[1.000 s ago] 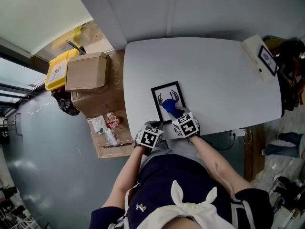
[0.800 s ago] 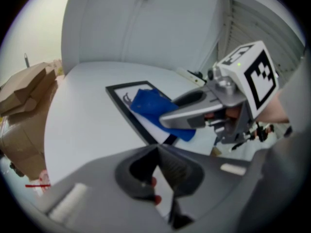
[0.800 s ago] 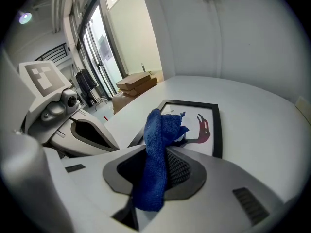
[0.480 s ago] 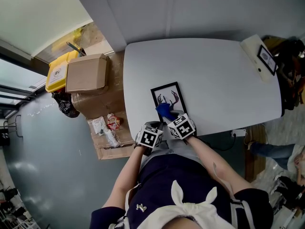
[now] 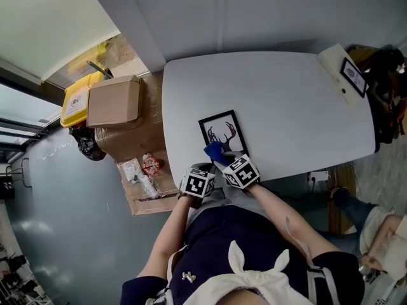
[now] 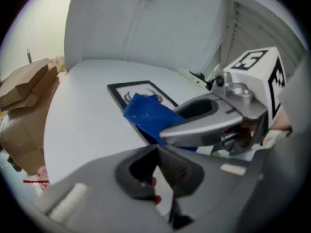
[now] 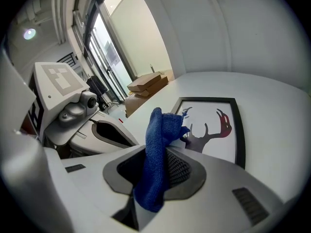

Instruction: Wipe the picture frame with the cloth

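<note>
Grippers: both are at the near edge of the tabletop [image 5: 280, 94], close to its near-left corner, side by side.
Left gripper [image 6: 158, 149]: jaws pressed together with nothing between them; it is at the near edge, just left of the picture frame's near end and not touching it.
Right gripper [image 7: 156, 152]: jaws clamped on the cloth, reaching in over the frame's near end and crossing just in front of the left gripper.
Cloth [image 7: 161, 127]: blue, bunched, pinched upright between the right jaws; a tuft stands out past the jaw tips and a tail hangs behind them. The tuft lies over the frame's near-left corner.
Picture frame [image 5: 224, 124]: black, flat on the tabletop, glass up. Long axis runs from near edge toward far edge, the far end leaning slightly left. The deer's antlers point to the far edge; most of the frame lies beyond the right jaw tips.
Beyond the left edge: a cardboard box [image 5: 114, 99] beside a yellow container [image 5: 76, 95].
</note>
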`<act>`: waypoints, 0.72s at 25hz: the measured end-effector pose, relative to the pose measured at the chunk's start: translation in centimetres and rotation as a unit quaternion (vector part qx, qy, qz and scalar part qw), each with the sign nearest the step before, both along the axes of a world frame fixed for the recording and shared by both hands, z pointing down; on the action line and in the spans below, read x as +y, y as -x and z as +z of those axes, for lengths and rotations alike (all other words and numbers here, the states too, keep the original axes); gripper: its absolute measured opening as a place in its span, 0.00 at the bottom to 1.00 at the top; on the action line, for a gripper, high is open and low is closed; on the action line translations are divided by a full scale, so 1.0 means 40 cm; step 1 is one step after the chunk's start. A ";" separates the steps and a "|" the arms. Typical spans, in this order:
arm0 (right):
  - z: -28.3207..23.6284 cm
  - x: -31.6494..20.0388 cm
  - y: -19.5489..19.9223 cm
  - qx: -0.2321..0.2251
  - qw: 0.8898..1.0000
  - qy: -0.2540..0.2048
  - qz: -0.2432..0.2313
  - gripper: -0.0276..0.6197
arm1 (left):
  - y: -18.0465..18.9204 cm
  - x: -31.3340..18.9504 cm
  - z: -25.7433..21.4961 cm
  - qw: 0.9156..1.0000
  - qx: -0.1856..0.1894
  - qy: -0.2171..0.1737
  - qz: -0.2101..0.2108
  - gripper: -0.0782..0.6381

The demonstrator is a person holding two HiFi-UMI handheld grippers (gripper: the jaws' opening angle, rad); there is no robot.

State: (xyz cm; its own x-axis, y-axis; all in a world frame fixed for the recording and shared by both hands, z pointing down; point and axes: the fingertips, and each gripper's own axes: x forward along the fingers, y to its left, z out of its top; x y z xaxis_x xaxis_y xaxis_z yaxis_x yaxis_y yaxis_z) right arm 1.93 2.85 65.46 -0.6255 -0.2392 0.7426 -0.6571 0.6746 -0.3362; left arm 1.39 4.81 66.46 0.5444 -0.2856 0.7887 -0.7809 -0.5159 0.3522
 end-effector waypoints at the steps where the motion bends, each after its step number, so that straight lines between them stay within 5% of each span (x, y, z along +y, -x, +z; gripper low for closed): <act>1: -0.001 0.002 -0.001 -0.001 1.000 0.000 -0.001 0.19 | 0.000 -0.001 0.000 1.000 0.000 0.000 -0.002 0.11; 10: -0.003 0.011 -0.027 0.020 0.999 -0.027 -0.020 0.19 | 0.001 -0.001 0.000 1.000 -0.003 0.005 -0.006 0.11; 18: 0.000 -0.012 -0.134 0.028 0.999 -0.026 0.029 0.19 | 0.003 0.000 0.002 1.000 -0.009 0.007 -0.003 0.11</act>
State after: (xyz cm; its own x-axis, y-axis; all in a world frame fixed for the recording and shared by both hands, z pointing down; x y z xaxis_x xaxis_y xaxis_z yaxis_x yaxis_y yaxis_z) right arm 7.29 2.39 65.46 -0.5673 -0.3139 0.7613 -0.7126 0.6505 -0.2628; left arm 1.26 4.79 66.53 0.5280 -0.2780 0.8025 -0.7902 -0.5069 0.3443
